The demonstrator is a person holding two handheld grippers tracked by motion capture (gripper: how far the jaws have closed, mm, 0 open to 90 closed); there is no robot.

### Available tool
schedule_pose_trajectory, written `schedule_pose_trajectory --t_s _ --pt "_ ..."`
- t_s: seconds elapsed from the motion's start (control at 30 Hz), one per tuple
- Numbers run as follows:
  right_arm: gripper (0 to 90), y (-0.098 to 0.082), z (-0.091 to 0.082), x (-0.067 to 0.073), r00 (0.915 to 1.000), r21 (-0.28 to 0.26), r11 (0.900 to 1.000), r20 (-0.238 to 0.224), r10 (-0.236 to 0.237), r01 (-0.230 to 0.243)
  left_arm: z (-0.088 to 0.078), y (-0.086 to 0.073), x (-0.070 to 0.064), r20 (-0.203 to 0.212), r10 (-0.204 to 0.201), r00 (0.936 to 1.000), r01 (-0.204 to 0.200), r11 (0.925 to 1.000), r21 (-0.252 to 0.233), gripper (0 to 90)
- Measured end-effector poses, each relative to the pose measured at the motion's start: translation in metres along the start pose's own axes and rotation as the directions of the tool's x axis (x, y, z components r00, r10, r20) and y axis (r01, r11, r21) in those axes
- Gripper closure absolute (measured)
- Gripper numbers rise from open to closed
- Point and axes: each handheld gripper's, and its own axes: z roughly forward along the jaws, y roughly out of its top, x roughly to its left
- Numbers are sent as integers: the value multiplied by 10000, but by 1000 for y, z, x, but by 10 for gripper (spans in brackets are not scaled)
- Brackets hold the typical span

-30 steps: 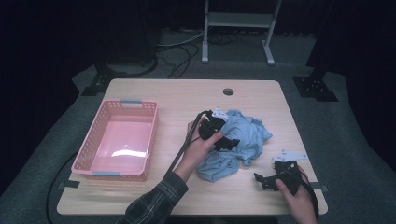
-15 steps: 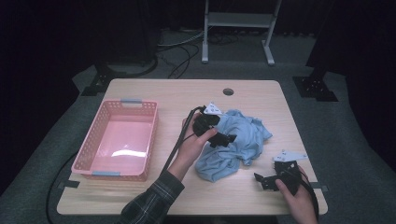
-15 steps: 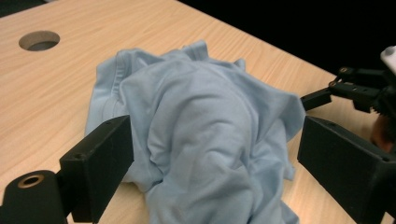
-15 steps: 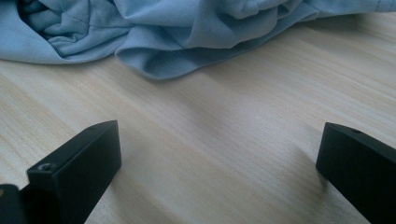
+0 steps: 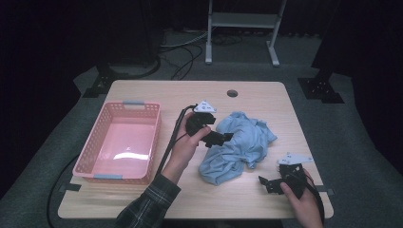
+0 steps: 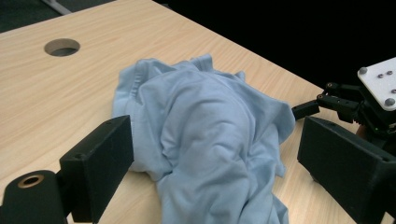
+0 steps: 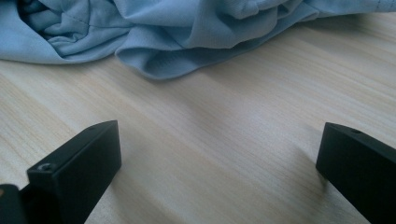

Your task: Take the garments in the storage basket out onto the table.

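Rectangular light wooden table [image 5: 157, 92] with rounded corners, standing on grey carpeted floor [image 5: 342, 128]. A round cable hole [image 5: 232, 93] pierces the table near its far edge, at about mid-width. A pink perforated plastic basket [image 5: 90, 154] with grey handles rests on the table's left half, its long side parallel to the left edge. Beyond the table's far edge: a white metal stand [image 5: 241, 19] and black cables [image 5: 183, 52] on the floor.

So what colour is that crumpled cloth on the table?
Light blue, plain, no pattern. The cloth shows best in the left gripper view.
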Motion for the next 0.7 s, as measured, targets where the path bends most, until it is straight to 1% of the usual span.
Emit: schedule_pose_trajectory --t_s 0.23,0.5,0.7 --pt "0 0 0 0 10000 0 10000 1 -2 2 -17 -2 5 -163 -97 9998 93 9998 -189 101" --pt "0 0 0 0 10000 5 10000 -3 8 -8 -31 -8 8 -327 -177 9993 169 9996 -228 101" --pt "0 0 0 0 10000 -4 10000 -1 4 -4 -40 -17 8 -394 -257 9989 251 9995 -170 101"
